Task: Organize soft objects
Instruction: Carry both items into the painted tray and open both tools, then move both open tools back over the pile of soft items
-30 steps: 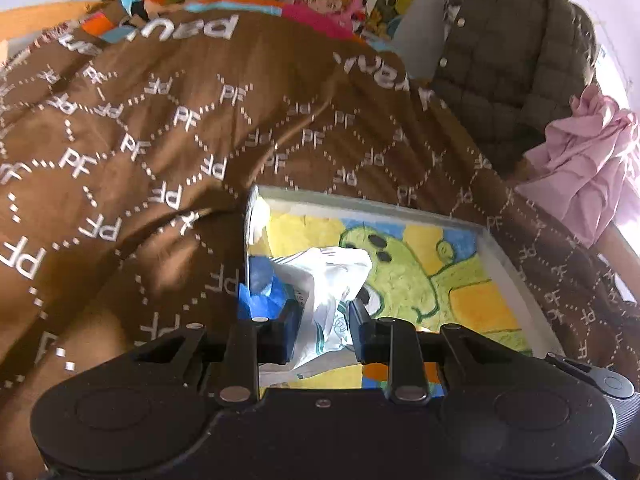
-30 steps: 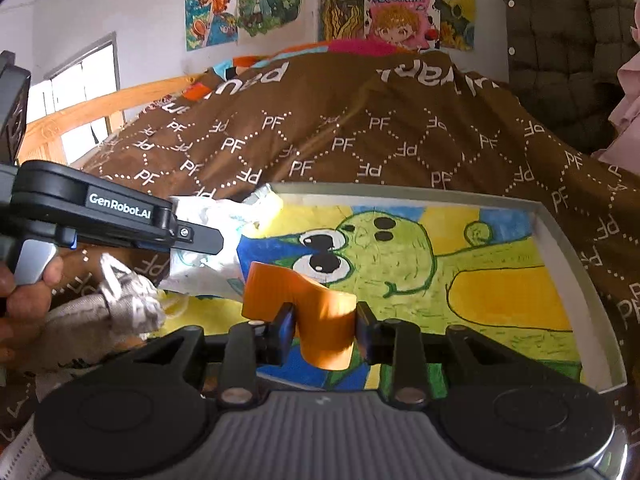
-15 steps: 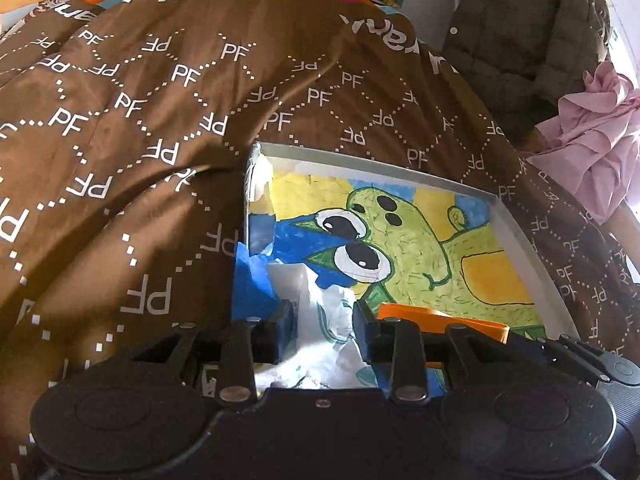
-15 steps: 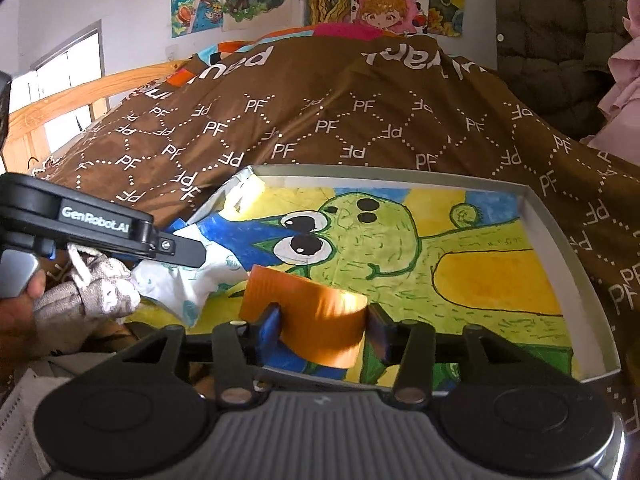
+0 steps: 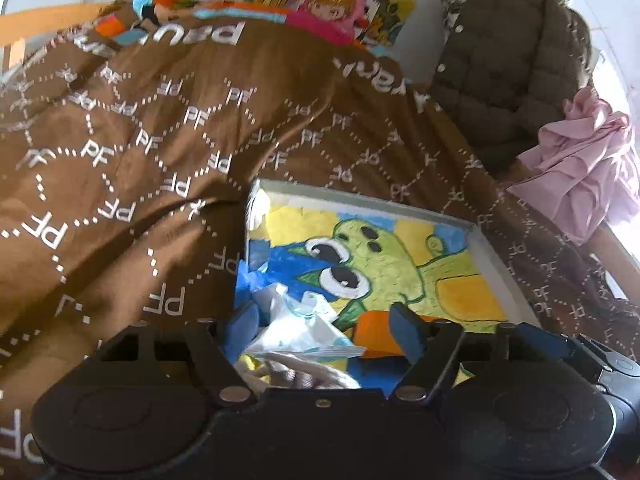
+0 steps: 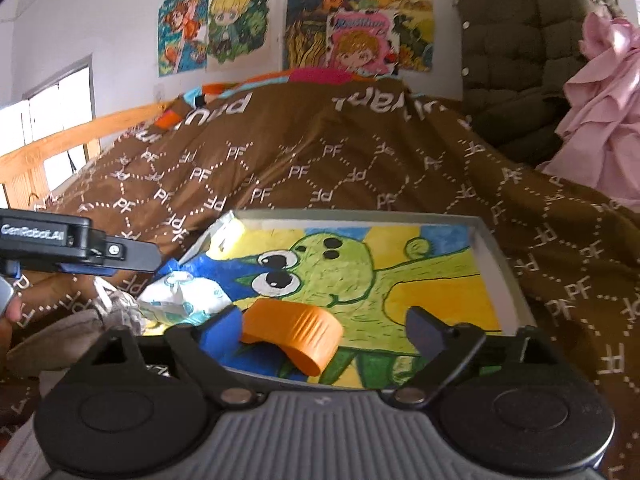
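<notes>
Everywhere across the brown bedspread [image 6: 360,152] runs a white dotted lattice with "PF" in each cell, and larger white letters near its far fold read roughly "pau", seen upside down. On the side of the left gripper [image 6: 152,258], in the right wrist view, stands "GenRobot.AI" in white. A shallow grey tray [image 6: 504,280] with a painted green big-eyed creature on its floor lies on the bedspread. Both grippers tilt down toward the tray's near edge. The left gripper's jaws have just been opening and now stand spread, with the crumpled white cloth [image 5: 300,328] lying loose between them at the tray's near left corner, no pad pressing it. The right gripper [image 6: 324,328] has likewise just been opening; its jaws are wide apart, and the curled orange band [image 6: 296,330] rests on the tray floor between them.
</notes>
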A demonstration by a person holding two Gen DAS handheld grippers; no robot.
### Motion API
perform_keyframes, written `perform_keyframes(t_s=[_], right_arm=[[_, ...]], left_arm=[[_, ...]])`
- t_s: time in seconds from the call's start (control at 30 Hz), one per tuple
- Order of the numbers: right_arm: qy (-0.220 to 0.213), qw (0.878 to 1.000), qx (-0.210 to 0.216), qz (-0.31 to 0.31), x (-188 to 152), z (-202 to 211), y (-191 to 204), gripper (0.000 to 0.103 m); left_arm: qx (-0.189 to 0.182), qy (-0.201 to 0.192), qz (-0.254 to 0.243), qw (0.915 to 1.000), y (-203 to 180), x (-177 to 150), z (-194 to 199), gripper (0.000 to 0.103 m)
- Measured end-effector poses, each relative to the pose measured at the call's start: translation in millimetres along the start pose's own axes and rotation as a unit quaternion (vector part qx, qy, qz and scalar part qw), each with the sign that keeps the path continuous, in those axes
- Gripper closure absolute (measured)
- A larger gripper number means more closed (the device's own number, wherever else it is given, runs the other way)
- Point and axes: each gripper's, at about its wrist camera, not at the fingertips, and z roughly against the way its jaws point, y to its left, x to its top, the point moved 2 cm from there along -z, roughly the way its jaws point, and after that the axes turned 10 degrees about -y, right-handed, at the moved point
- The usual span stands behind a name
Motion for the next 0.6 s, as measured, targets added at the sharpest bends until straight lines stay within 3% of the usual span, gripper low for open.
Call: perform_keyframes(t_s=[0.17, 0.23, 0.33, 0.6], right_arm=[[-0.024, 1.0, -0.002, -0.015, 4.8, 32.1, -11.8, 0.002], [-0.038, 0.999, -0.003, -0.018, 6.0, 47.4, -15.3, 0.0], [-0.053, 0.998, -0.001, -0.018, 5.6, 69.3, -18.2, 0.0], [-0.079, 0.997, 0.005, -0.001, -8.7, 127.8, -14.6, 0.0]], left_arm=[[0.014, -0.046, -0.037, 0.9982, -20.4, -2.0, 34.3, 0.021], [0.03, -0.072, -0.066, 0.9948, -30.7, -4.7, 51.7, 0.013], [0.041, -0.107, -0.083, 0.9899, -42.0, -9.6, 78.4, 0.009], [0.043, -0.132, -0.09, 0.9863, -65.0, -33.8, 135.1, 0.006]])
